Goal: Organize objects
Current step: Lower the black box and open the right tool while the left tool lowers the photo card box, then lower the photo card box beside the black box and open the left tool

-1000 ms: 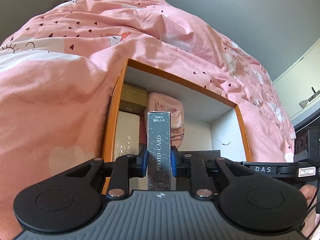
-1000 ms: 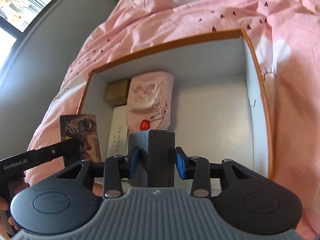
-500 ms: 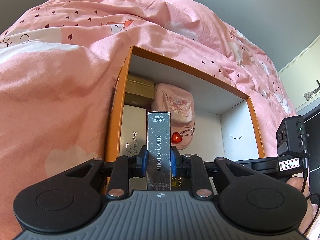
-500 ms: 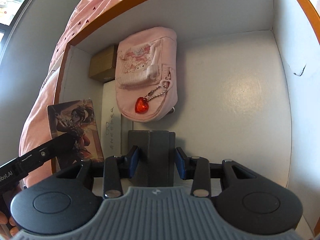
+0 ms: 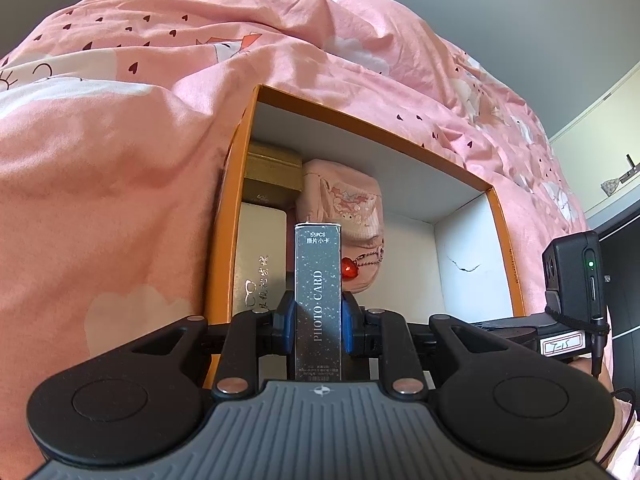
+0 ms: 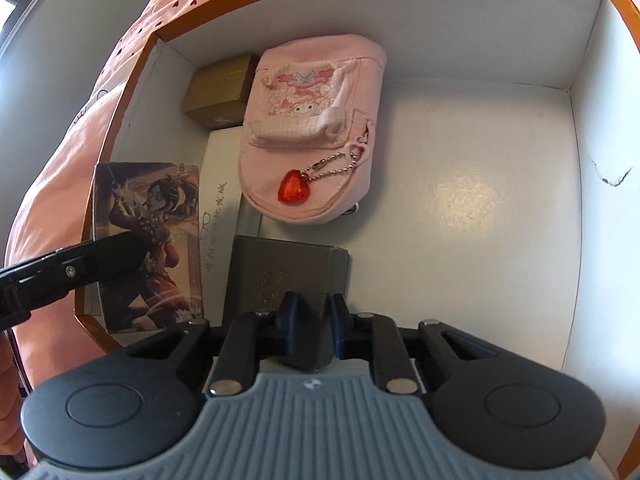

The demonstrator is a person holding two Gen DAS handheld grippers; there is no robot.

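Observation:
My left gripper (image 5: 319, 316) is shut on a tall silver "PHOTO CARD" box (image 5: 319, 280), held upright over the near left edge of the orange storage box (image 5: 224, 220). The right wrist view shows that card box's picture face (image 6: 148, 240). My right gripper (image 6: 316, 318) is low inside the storage box, near the white floor. Its jaws are closing with an end of a dark grey box (image 6: 280, 272) between them. That grey box lies tilted, just in front of the pink pouch (image 6: 316, 120) with a red heart charm (image 6: 294, 186).
Along the storage box's left wall sit a gold box (image 6: 218, 92) and a flat white case (image 6: 218, 208). The right half of the white floor (image 6: 460, 200) is bare. A rumpled pink duvet (image 5: 120, 160) surrounds the storage box.
My right gripper sank into the storage box. The dark grey box, first held across its wide faces, now lies tipped over, and the jaws have narrowed. The left gripper hardly moved.

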